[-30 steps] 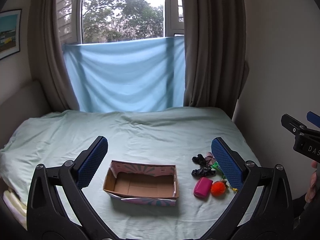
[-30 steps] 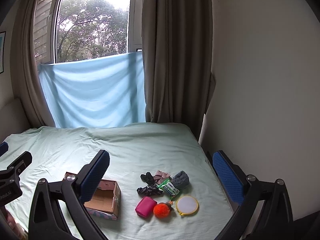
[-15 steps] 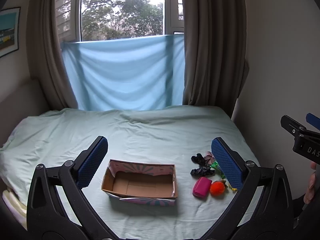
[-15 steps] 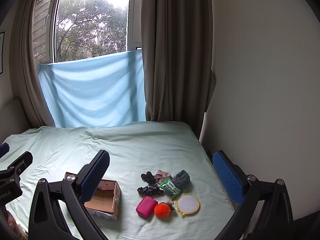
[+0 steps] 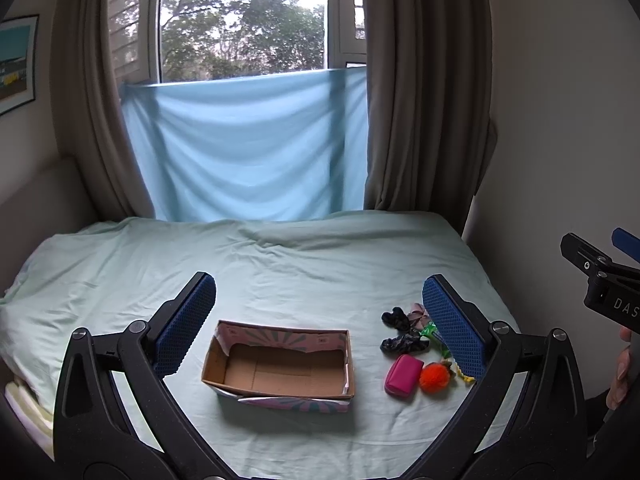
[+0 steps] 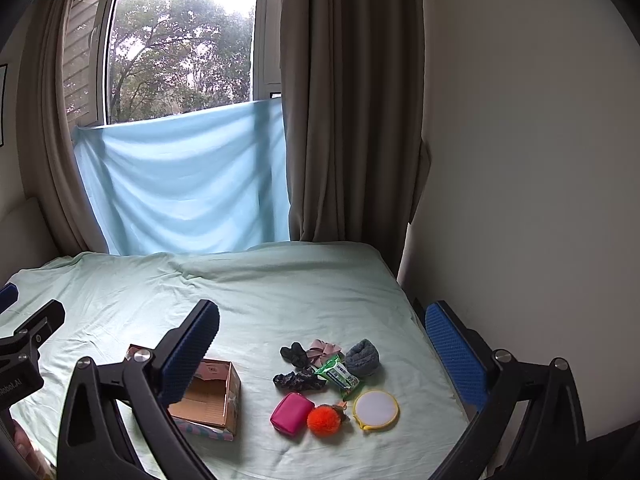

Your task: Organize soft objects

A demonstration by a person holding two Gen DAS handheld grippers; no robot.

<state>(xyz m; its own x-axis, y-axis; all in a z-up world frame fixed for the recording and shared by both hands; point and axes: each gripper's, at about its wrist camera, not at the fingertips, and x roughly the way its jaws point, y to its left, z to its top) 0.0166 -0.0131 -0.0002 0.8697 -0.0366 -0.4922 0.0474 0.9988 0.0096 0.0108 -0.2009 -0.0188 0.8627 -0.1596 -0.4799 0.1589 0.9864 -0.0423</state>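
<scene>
An open, empty cardboard box (image 5: 280, 364) (image 6: 216, 396) sits on the pale green bed. To its right lies a cluster of small items: a pink pouch (image 6: 291, 415) (image 5: 403, 372), an orange pom-pom (image 6: 324, 420) (image 5: 435, 377), a round yellow-rimmed mirror (image 6: 376, 409), a green tissue pack (image 6: 338, 374), dark scrunchies (image 6: 298, 381), a pink bow (image 6: 325, 347) and a grey-blue fuzzy roll (image 6: 362, 357). My left gripper (image 5: 319, 322) is open and empty, held above the box. My right gripper (image 6: 322, 344) is open and empty, held above the cluster.
The bed (image 5: 280, 264) fills the view, with a wall (image 6: 520, 160) close along its right edge. A blue cloth (image 5: 248, 148) hangs under the window between brown curtains (image 6: 348, 120). A headboard (image 5: 36, 188) stands at the left.
Both views have shifted only slightly, with the bed items sitting a touch lower in frame. Nothing was taken hold of or moved.
</scene>
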